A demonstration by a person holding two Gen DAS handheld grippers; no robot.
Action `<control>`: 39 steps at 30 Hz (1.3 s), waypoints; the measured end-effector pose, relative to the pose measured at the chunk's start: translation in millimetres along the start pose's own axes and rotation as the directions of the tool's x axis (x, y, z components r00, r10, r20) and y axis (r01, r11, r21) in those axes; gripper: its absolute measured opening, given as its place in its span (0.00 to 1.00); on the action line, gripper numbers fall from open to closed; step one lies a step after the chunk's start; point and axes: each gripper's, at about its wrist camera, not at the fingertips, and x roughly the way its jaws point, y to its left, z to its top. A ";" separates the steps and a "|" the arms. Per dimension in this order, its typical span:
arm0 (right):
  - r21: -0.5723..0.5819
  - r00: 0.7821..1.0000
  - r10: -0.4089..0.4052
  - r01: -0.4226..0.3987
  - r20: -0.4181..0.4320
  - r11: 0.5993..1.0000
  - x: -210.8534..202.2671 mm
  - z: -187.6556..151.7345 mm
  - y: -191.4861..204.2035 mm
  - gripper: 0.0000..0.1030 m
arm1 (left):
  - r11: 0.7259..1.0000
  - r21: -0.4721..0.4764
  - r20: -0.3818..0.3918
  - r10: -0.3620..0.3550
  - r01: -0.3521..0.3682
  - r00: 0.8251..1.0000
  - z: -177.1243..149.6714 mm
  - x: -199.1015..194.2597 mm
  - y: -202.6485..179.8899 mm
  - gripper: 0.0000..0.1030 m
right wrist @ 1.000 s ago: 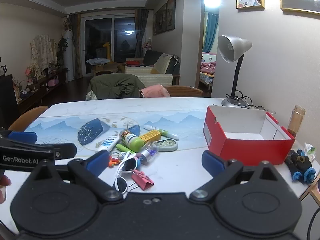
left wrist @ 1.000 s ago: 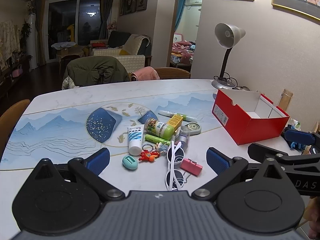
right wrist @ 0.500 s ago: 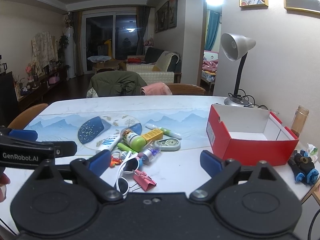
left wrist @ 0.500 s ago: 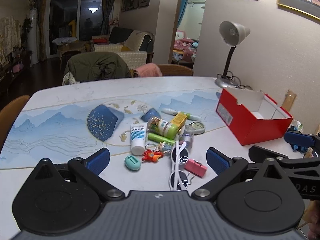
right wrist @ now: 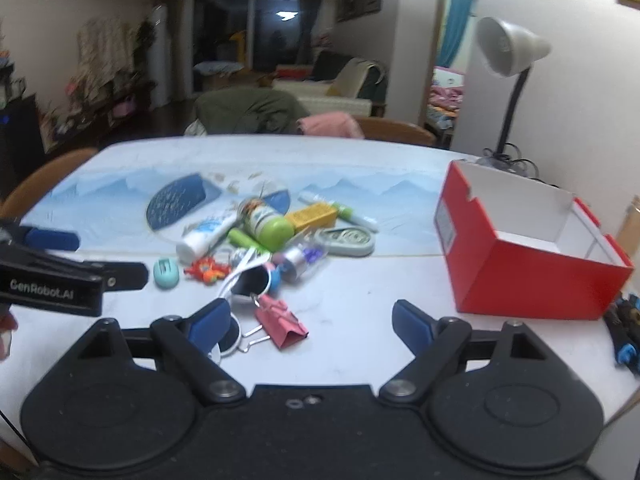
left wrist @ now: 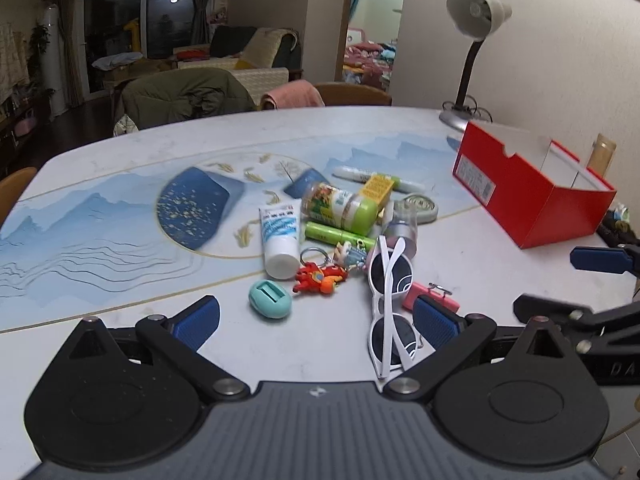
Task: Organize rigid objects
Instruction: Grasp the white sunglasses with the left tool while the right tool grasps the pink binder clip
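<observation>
A heap of small things lies mid-table: a white tube, a green-capped jar, a teal oval piece, an orange keyring figure, white sunglasses and a pink binder clip. An open red box stands to the right. My left gripper hovers open just short of the teal piece and the sunglasses, with nothing between its pads. My right gripper hangs over the binder clip. Its jaws are closing, wide apart, and its pads touch nothing.
A desk lamp stands behind the red box near the wall. Black and blue parts lie at the table's right edge. Chairs with a green coat and a pink cloth line the far side.
Both grippers have come down and forward toward the heap, so the objects look larger and nearer. The right gripper's jaws have narrowed a little. Nothing on the table has moved.
</observation>
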 end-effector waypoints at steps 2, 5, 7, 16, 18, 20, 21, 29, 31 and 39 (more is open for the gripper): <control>-0.042 0.999 0.005 -0.007 -0.031 0.999 12.4 -4.6 -1.2 0.83 | 1.000 0.009 -0.005 -0.001 0.001 1.000 -0.8 10.1 -3.5 1.00; -0.103 0.998 0.021 -0.027 -0.062 0.994 33.7 -7.9 -6.3 0.77 | 1.000 0.021 -0.023 -0.005 0.006 1.000 -1.3 27.2 -10.7 1.00; -0.129 0.997 0.037 -0.047 -0.072 0.991 49.3 -8.1 -9.2 0.76 | 1.000 0.020 -0.044 0.003 -0.002 0.999 -1.5 38.6 -15.2 1.00; -0.163 0.971 0.156 -0.186 -0.180 0.969 100.2 -17.8 -11.7 0.65 | 1.000 0.010 -0.104 0.018 -0.017 0.994 -3.9 72.1 -29.1 0.80; -0.163 0.965 0.174 -0.207 -0.196 0.965 108.7 -18.1 -13.5 0.63 | 1.000 0.014 -0.105 0.014 -0.013 0.994 -3.8 76.1 -32.9 0.76; -0.157 0.958 0.197 -0.231 -0.206 0.960 118.3 -16.5 -16.5 0.61 | 0.999 0.033 -0.110 0.015 -0.011 0.994 -3.4 78.9 -39.2 0.67; -0.155 0.955 0.206 -0.241 -0.212 0.958 122.7 -15.7 -17.5 0.57 | 0.999 0.034 -0.107 0.011 -0.007 0.994 -2.9 80.3 -41.7 0.58; -0.130 0.930 0.292 -0.325 -0.222 0.937 134.8 -12.3 -22.6 0.46 | 0.999 -0.030 -0.117 -0.018 0.015 0.993 0.5 85.2 -46.5 0.29; -0.127 0.925 0.309 -0.342 -0.223 0.931 136.6 -11.4 -24.3 0.39 | 0.999 -0.036 -0.119 -0.018 0.014 0.993 1.5 85.1 -47.3 0.20; -0.099 0.913 0.340 -0.369 -0.226 0.924 135.8 -6.1 -31.9 0.29 | 0.999 -0.027 -0.122 0.017 -0.020 0.992 7.2 83.7 -54.7 0.05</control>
